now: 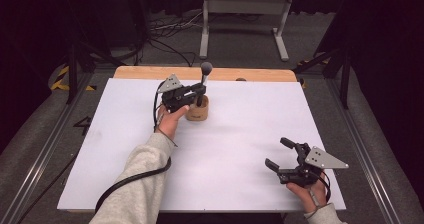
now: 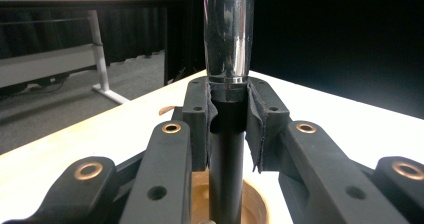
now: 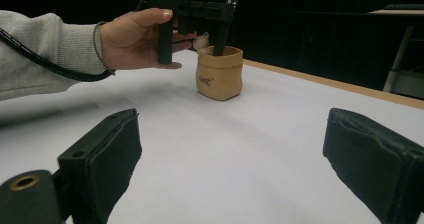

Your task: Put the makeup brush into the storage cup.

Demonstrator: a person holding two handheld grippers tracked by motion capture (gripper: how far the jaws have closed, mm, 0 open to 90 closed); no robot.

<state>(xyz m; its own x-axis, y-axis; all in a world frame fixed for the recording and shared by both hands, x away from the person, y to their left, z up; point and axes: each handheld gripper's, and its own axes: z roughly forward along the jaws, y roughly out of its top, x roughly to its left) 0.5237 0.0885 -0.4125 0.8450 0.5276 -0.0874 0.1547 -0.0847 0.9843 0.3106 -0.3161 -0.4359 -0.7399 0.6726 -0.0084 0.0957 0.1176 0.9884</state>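
A tan pot [image 1: 197,111] stands upright on the white table sheet [image 1: 240,149], toward the far middle. A slim tool [image 1: 204,81] with a dark lower shaft, a chrome upper part and a round grey knob rises from inside it. My left gripper [image 1: 201,91] is shut on that shaft just above the pot's rim. In the left gripper view its pads [image 2: 262,121] press on the tool [image 2: 227,34] from both sides, over the pot's mouth [image 2: 252,204]. My right gripper [image 1: 276,152] rests open at the near right, its pads [image 3: 115,154] wide apart and facing the pot [image 3: 220,76].
A wooden board edge [image 1: 250,75] runs along the far side of the sheet. Beyond it are a desk frame [image 1: 245,14] and loose cables [image 1: 165,34] on the floor. A small pale thing [image 3: 201,41] shows at the pot's rim beside the left gripper [image 3: 220,11].
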